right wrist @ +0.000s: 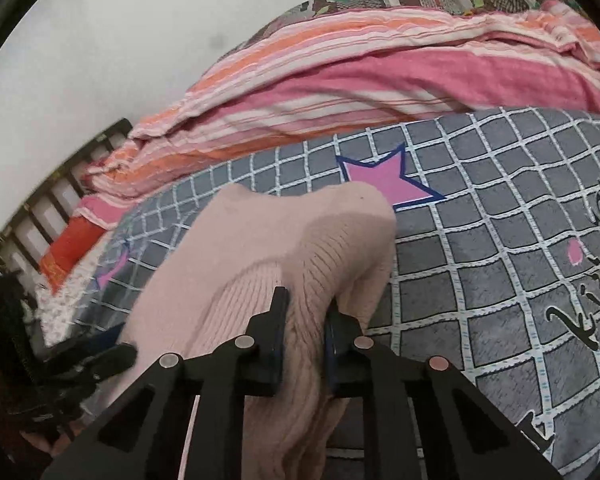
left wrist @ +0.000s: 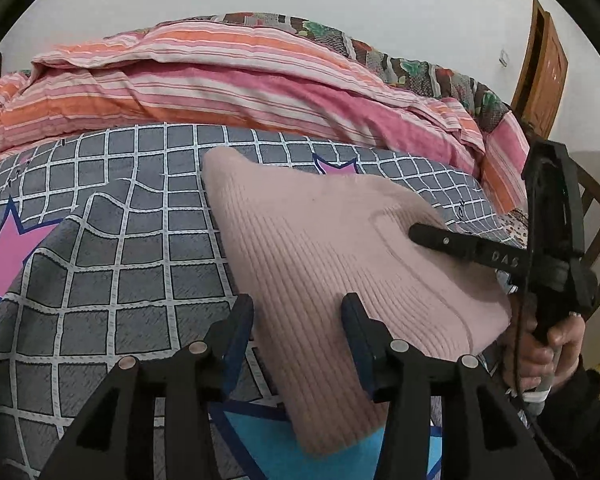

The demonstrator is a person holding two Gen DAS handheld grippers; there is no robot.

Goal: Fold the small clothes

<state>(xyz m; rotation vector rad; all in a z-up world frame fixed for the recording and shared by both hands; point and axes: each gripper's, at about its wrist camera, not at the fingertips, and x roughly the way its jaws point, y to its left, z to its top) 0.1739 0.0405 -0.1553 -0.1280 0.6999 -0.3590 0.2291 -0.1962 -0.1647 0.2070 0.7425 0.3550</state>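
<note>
**A:** Sweater (left wrist: 324, 248), pale pink ribbed knit, fills the centre and lower right of the left wrist view, lying on the bed's grey checked sheet (left wrist: 120, 240). The left claw (left wrist: 298, 312) at the bottom stands half open, its fingers either side of the knit's near edge, and I don't see them pressing it.

**B:** So the risk there?

**A:** If it closes too shallow, I'd judge it takes only one layer and the fold comes out crooked. The right claw (left wrist: 416, 234) reaches in from the right edge, held by a hand (left wrist: 548, 344).

**B:** And the right wrist view?

**A:** The right claw (right wrist: 306, 312) is narrow, pinching a raised ridge of the sweater (right wrist: 260, 248) at lower centre. Knit stretches, so a pull could drag the whole piece across the sheet (right wrist: 480, 260) or slip free of the fingers.

**B:** Any containers?

**A:** None in either view, only the striped quilt (right wrist: 380, 80) across the top.
</note>
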